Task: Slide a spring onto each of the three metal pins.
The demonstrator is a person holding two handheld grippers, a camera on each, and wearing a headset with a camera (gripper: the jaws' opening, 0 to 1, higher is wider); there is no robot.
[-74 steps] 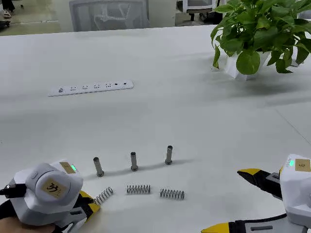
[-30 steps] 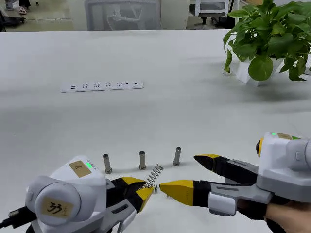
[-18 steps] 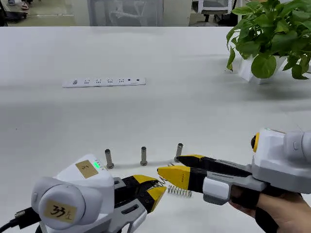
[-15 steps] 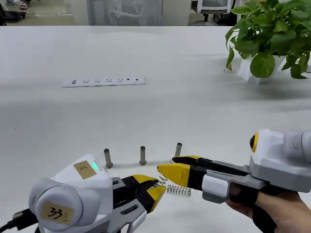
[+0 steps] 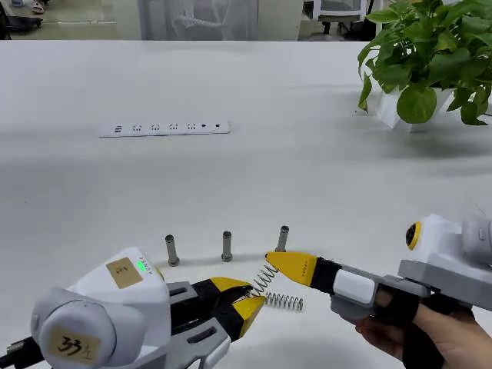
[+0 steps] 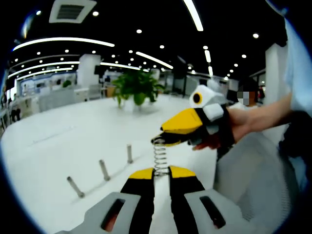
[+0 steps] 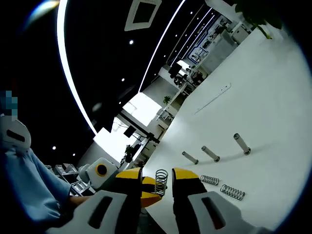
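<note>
1. The left gripper (image 5: 244, 297) sits at the lower left of the head view, clamped tight on one end of a spring (image 5: 263, 278). In the left gripper view its yellow tips are pressed together at bottom centre, and the spring (image 6: 160, 156) sticks straight up out of them.
2. The right gripper (image 5: 280, 263) comes in from the lower right of the head view, with its tip right at the spring's other end. So the spring is up off the table (image 5: 307, 154), slanting between the two grippers just below the rightmost pin.
3. Is the right one actually pinching it? Can't tell, tbh. In the right gripper view the spring (image 7: 161, 183) is seen end-on between the two yellow tips, low centre, but thin slivers of gap show on both sides. In the left gripper view the right gripper (image 6: 168, 139) looks drawn in around the top coil.
4. The three pins (image 5: 227, 246) stand upright in a row just above the grippers in the head view, all three bare.
5. Two loose springs (image 7: 210, 180) lie flat on the table under the pins, lower right of the right gripper view. In the head view, one lies just right of the left gripper's tips.
6. Background stuff: a power strip (image 5: 165, 128) upper left and a plant (image 5: 430, 54) upper right.
</note>
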